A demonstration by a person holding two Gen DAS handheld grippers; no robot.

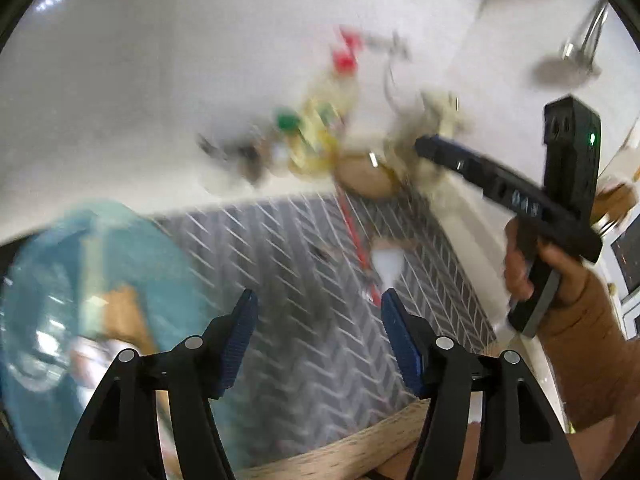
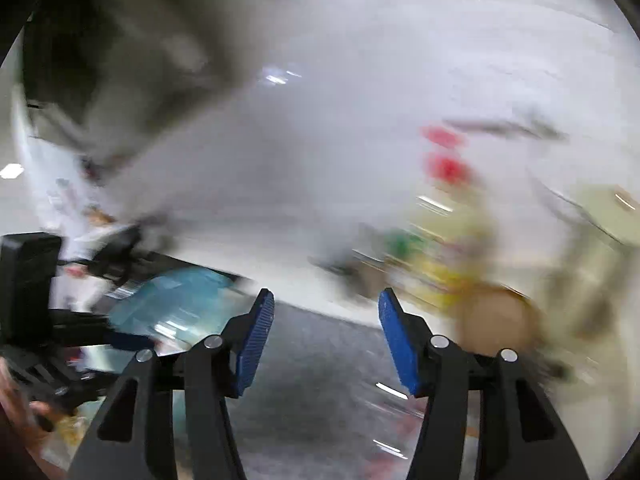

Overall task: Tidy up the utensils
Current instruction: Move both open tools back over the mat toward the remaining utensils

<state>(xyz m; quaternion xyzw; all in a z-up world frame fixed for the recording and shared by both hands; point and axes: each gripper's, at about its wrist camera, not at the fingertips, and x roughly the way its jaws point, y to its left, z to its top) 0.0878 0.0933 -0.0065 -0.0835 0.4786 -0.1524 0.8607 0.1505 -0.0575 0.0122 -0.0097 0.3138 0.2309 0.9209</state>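
My left tongs (image 1: 316,300): the blue ribbed pads stand well apart with nothing between them, held above the mat.
My right tongs (image 2: 326,300): also spread wide and holding nothing; in the left camera I see them raised at the right, gripped in my right hand (image 1: 560,276), their tip pointing toward the clutter at the back.
Mat (image 1: 304,280): a grey mat with a pale herringbone pattern lies straight ahead of my left tongs, covering the near part of the surface.
Table edge (image 1: 344,452): a light wood edge runs below the mat, nearest to me.
Utensils: a thin red-handled utensil (image 1: 354,236) lies on the mat beyond my left tongs, next to a pale, blurred utensil (image 1: 388,264); I cannot tell what kind either is.
Bowl (image 1: 80,320): a translucent teal bowl sits at the left edge of the mat, something brown and white inside it, too blurred to name.
Back of the surface: a cluster of bottles, one with a red cap (image 1: 344,60) and one with a green cap (image 1: 288,122), beside a round tan object (image 1: 360,176); all smeared by motion.
Counter (image 1: 140,100): white and glossy beyond the mat.
Room: a metal fitting (image 1: 580,48) shows at upper right; the right camera is mostly blur, with white surface and a dark area at upper left.
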